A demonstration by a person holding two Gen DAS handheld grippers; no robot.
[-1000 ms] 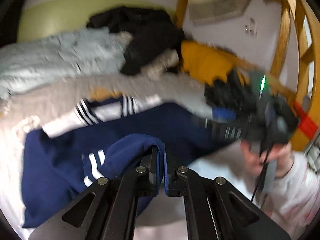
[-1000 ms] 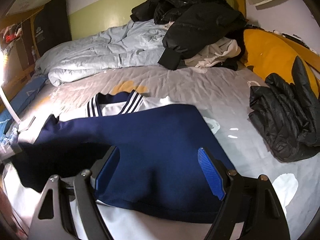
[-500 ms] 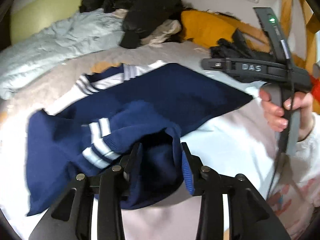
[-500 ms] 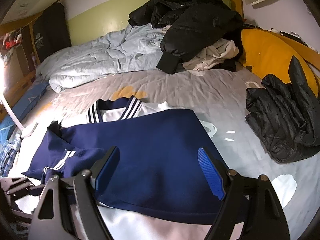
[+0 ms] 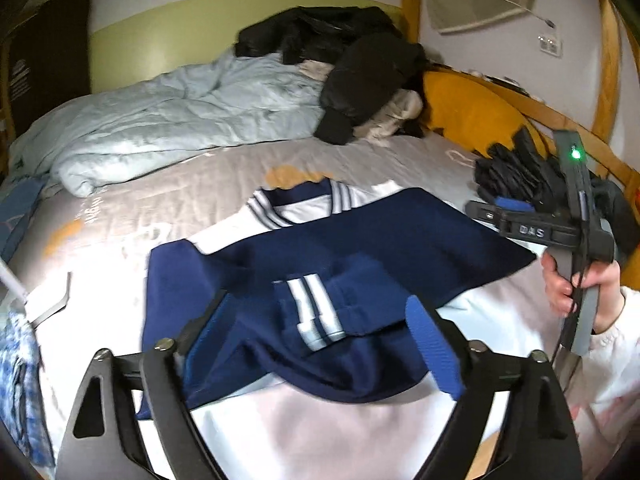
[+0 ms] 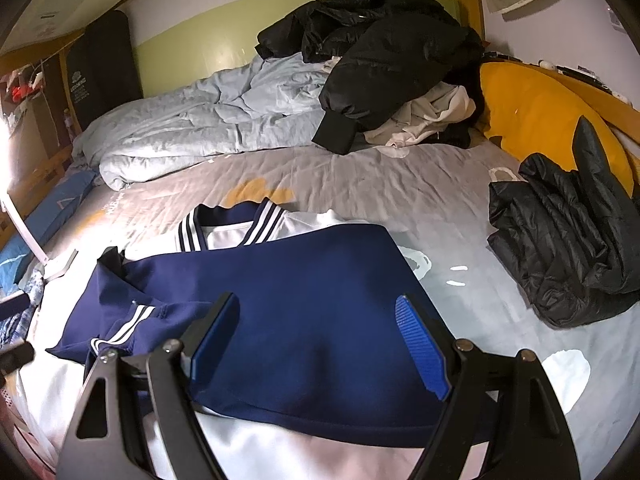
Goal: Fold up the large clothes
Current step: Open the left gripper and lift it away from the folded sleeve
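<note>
Grey bedsheet (image 6: 360, 184) stretches under everything we see, with a pale blue duvet (image 6: 208, 128) bunched at the far left and a black puffer jacket (image 6: 568, 256) on the right. Our navy-and-white sweater (image 6: 304, 304) lies near the middle, its striped cuff (image 5: 314, 310) folded across it. We hold the left gripper (image 5: 316, 344) and right gripper (image 6: 318, 340) wide apart, gripping nothing.

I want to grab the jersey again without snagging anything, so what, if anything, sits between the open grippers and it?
Nothing visible. The left gripper and right gripper both hang open right over the jersey. The black jacket lies apart, off to the right.
</note>
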